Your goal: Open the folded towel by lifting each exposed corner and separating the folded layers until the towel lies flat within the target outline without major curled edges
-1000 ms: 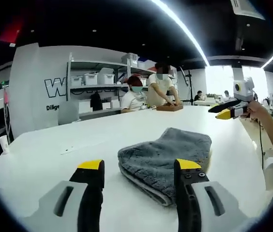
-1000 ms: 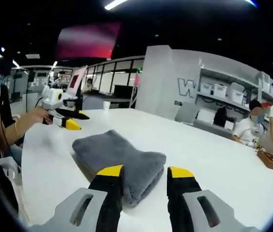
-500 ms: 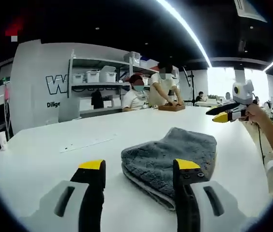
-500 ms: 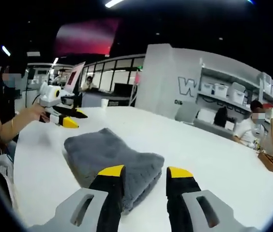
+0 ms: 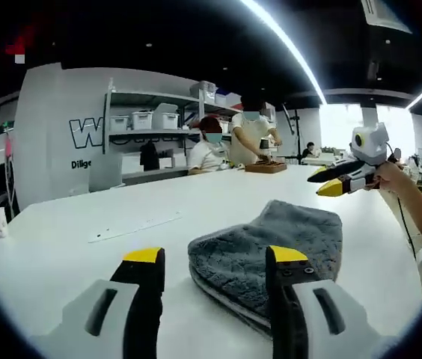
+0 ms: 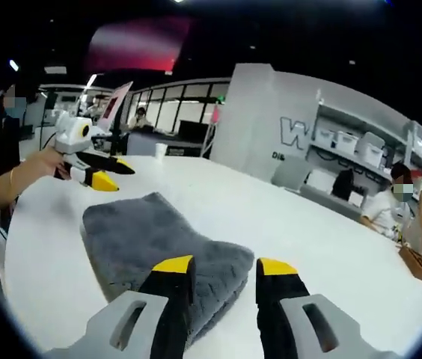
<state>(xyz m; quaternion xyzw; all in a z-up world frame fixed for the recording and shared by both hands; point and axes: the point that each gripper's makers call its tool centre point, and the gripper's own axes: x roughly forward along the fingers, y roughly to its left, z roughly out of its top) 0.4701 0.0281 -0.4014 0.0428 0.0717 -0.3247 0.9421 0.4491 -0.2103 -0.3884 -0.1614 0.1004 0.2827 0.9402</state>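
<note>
Grey towel (image 5: 271, 250) folded on the white table (image 5: 84, 217). Left gripper (image 5: 215, 258) jaws wide, at its near folded edge. Right gripper (image 6: 224, 265) jaws wide, at the towel's corner, empty.

Towel (image 5: 271, 250): near edge hidden behind the left gripper's right jaw in the left gripper view; in the right gripper view, near corner covered by both jaws.
Wall lettering (image 5: 84, 133): cut short by shelving (image 5: 147, 123); wording unreadable.
Shelf bins (image 5: 144, 120): contents too small to tell.
Wooden tray (image 5: 264, 167): contents indistinct.
Person's arm (image 5: 420, 206): cut off at picture edge.
</note>
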